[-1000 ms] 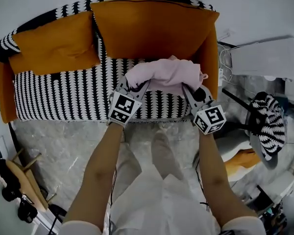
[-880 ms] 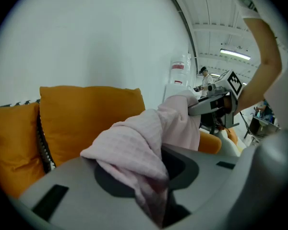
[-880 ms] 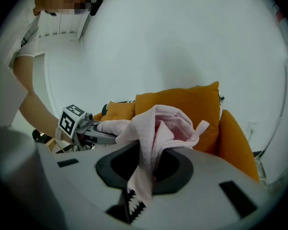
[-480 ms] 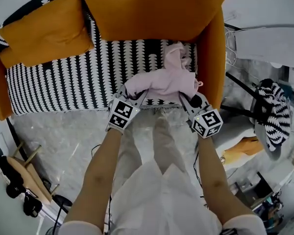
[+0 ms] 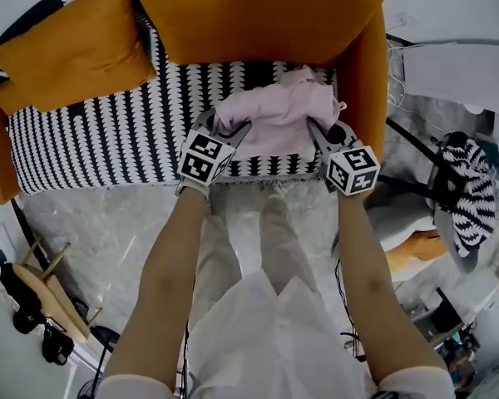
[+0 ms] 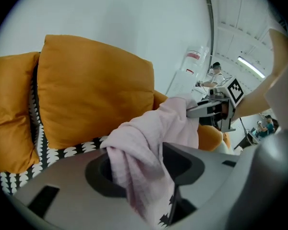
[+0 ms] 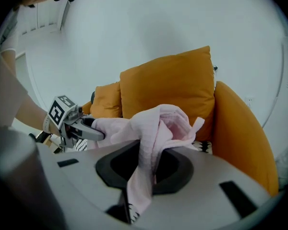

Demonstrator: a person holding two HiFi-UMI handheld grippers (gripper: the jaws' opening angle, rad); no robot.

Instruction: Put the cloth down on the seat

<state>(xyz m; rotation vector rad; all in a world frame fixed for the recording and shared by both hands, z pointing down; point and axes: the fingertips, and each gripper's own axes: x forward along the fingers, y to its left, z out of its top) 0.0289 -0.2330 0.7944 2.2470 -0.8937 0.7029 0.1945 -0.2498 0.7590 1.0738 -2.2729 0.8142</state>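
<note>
Left gripper [image 6: 144, 171] jaws are opening, a fold of the pink cloth [image 5: 276, 113] loose between them; right gripper [image 7: 146, 164] pinches the other end. The cloth slumps onto the patterned seat [image 5: 108, 140] just ahead — soft, light, limp — best gripped by bunched edges.

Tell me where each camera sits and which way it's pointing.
Head view: person's head, steeply down at the seat; forearms, legs, left gripper, right gripper show.
Left gripper view: rides that gripper, faces the back cushion over opening jaws, cloth between.
Right gripper view: rides that gripper, faces the back cushion over jaws shut on the cloth.
Shared: each gripper view sees the other gripper; all see the cloth.
</note>
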